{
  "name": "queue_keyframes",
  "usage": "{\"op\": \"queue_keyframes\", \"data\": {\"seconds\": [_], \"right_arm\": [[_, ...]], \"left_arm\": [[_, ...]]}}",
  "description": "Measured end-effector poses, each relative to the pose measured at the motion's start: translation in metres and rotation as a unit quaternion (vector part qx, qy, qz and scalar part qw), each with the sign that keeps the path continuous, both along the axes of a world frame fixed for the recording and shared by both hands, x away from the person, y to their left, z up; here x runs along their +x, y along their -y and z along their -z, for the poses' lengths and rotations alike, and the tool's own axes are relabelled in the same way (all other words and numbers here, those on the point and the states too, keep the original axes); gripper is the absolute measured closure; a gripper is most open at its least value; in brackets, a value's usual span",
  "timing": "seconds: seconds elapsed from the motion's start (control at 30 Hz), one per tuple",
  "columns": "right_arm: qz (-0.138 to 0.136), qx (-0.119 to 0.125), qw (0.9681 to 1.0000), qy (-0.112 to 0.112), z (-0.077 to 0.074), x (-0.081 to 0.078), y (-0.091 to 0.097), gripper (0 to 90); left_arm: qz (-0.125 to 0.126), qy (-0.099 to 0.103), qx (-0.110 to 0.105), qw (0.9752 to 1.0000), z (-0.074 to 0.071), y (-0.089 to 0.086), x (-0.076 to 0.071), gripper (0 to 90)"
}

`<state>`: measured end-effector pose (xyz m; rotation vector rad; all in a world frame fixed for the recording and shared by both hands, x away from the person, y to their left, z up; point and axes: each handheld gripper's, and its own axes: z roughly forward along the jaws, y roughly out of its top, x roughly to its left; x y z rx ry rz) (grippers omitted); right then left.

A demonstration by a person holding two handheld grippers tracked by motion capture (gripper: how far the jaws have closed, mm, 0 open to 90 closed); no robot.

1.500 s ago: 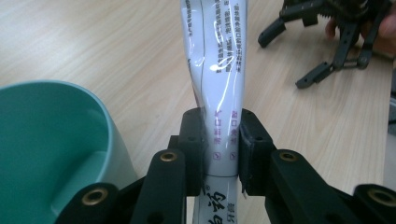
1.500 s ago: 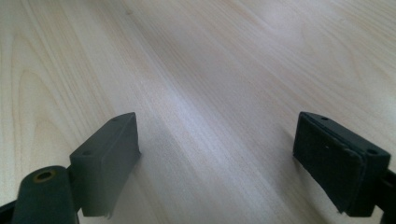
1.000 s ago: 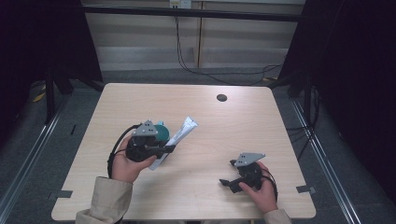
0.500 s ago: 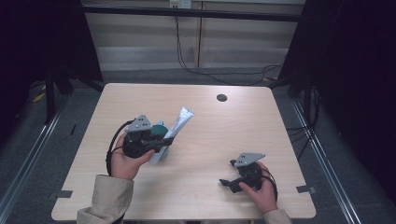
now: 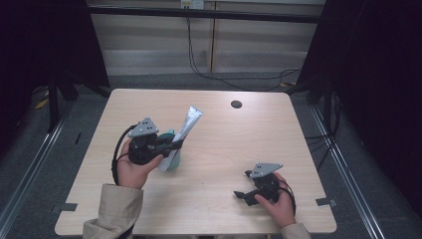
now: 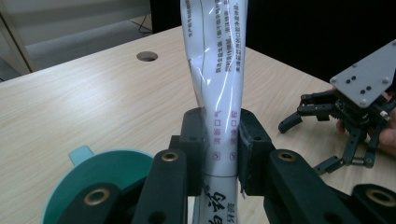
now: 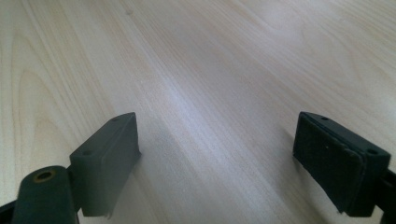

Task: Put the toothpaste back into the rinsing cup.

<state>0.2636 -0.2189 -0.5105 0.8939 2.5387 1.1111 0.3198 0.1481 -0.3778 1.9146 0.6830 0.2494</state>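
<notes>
A white and silver toothpaste tube point(image 5: 189, 122) stands tilted, its lower end in or just above a teal cup point(image 5: 174, 160); which, I cannot tell. My left gripper point(image 5: 173, 145) is shut on the tube's lower part. In the left gripper view both pads press the tube point(image 6: 217, 70) and the cup's rim point(image 6: 105, 161) lies below left of my left gripper point(image 6: 219, 140). My right gripper point(image 5: 243, 192) rests near the table's front right, open. Its jaws stand wide apart over bare wood in the right gripper view point(image 7: 215, 154).
The light wooden table point(image 5: 298, 149) has a round cable hole point(image 5: 236, 104) near its far edge. The right gripper also appears at the right of the left gripper view point(image 6: 345, 116). Dark floor and black curtains surround the table.
The left gripper has raised the tube and tipped it more upright, its top end swinging up and toward the far side. The right gripper has stayed put.
</notes>
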Motion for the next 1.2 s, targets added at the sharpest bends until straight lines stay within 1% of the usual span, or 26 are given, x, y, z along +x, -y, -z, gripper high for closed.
{"op": "queue_keyframes", "data": {"seconds": [0.07, 0.1, 0.13, 0.17, 0.3, 0.53, 0.7, 0.73, 0.77, 0.83, 0.9, 0.93, 0.97, 1.07, 1.1, 1.2], "right_arm": [[0.000, 0.000, 1.0000, 0.000, 0.000, 0.000, 0.000, 13.8], [0.000, 0.000, 1.0000, 0.000, 0.000, 0.000, 0.000, 13.8], [0.000, 0.000, 1.0000, 0.000, 0.000, 0.000, 0.000, 13.7], [0.000, 0.000, 1.0000, 0.000, 0.000, 0.000, 0.000, 13.7], [0.000, 0.000, 1.0000, 0.000, 0.000, 0.000, 0.000, 13.8], [0.000, 0.000, 1.0000, 0.000, 0.000, 0.000, 0.000, 13.8], [0.000, 0.000, 1.0000, 0.000, 0.000, 0.000, 0.000, 13.7], [0.000, 0.000, 1.0000, 0.000, 0.000, 0.000, 0.000, 13.7], [0.000, 0.000, 1.0000, 0.000, 0.000, 0.000, 0.000, 13.7], [0.000, 0.000, 1.0000, 0.000, 0.000, 0.000, 0.000, 13.7], [0.000, 0.000, 1.0000, 0.000, 0.000, 0.000, 0.000, 13.8], [0.000, 0.000, 1.0000, 0.000, 0.000, 0.000, 0.000, 13.8], [0.000, 0.000, 1.0000, 0.000, 0.000, 0.000, 0.000, 13.8], [0.000, 0.000, 1.0000, 0.000, 0.000, 0.000, 0.000, 13.7], [0.000, 0.000, 1.0000, 0.000, 0.000, 0.000, 0.000, 13.8], [0.000, 0.000, 1.0000, 0.000, 0.000, 0.000, 0.000, 13.8]], "left_arm": [[-0.004, 0.002, -0.002, 1.0000, -0.001, -0.001, 0.001, 75.5], [-0.008, 0.006, 0.000, 0.9999, -0.003, -0.001, 0.001, 75.5], [-0.008, 0.006, 0.000, 0.9999, -0.003, -0.001, 0.001, 75.5], [-0.010, 0.011, -0.004, 0.9999, -0.006, -0.001, 0.001, 75.5], [-0.015, 0.018, -0.004, 0.9997, -0.010, -0.001, 0.002, 75.5], [-0.029, 0.024, -0.013, 0.9992, -0.015, -0.004, 0.006, 75.6], [-0.048, 0.028, -0.023, 0.9982, -0.015, -0.008, 0.011, 75.6], [-0.048, 0.028, -0.023, 0.9982, -0.015, -0.008, 0.011, 75.6], [-0.052, 0.034, -0.020, 0.9979, -0.016, -0.009, 0.012, 75.6], [-0.053, 0.034, -0.021, 0.9978, -0.016, -0.009, 0.013, 75.6], [-0.061, 0.036, -0.024, 0.9972, -0.018, -0.009, 0.015, 75.6], [-0.061, 0.036, -0.024, 0.9972, -0.018, -0.009, 0.015, 75.6], [-0.063, 0.042, -0.026, 0.9968, -0.019, -0.009, 0.016, 75.7], [-0.071, 0.044, -0.027, 0.9962, -0.020, -0.008, 0.017, 75.7], [-0.074, 0.048, -0.025, 0.9958, -0.020, -0.007, 0.019, 75.7], [-0.080, 0.046, -0.027, 0.9953, -0.018, -0.007, 0.022, 75.7]]}}
